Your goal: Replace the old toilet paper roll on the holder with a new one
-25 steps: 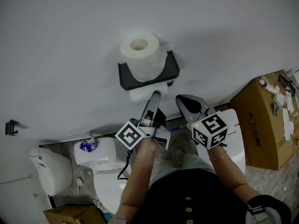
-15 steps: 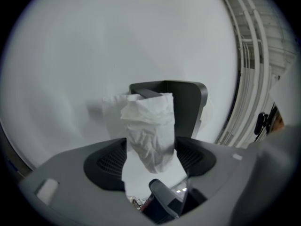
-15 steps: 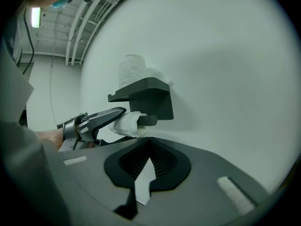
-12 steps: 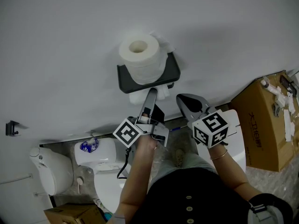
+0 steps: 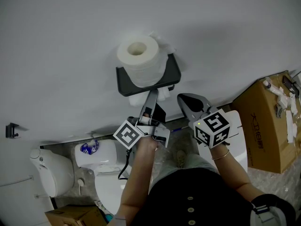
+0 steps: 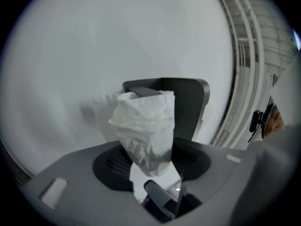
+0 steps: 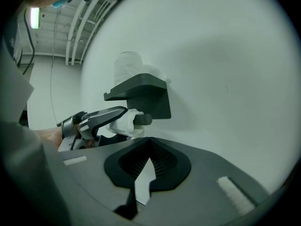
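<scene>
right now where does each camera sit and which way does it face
Head view: on the head, steeply down at the holder; arms, left gripper, right gripper show.
Left gripper view: on it, facing crumpled paper; jaws have just closed onto it.
Right gripper view: on it, toward the wall; shut jaws show.
Gripper views share holder, paper.

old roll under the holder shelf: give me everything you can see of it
The old roll is white, crumpled soft paper, nearly spent and squashed out of round. It sits under the dark holder shelf on the wall, below the full roll standing on top. The left tongs have just been closing and pinch it.
</scene>
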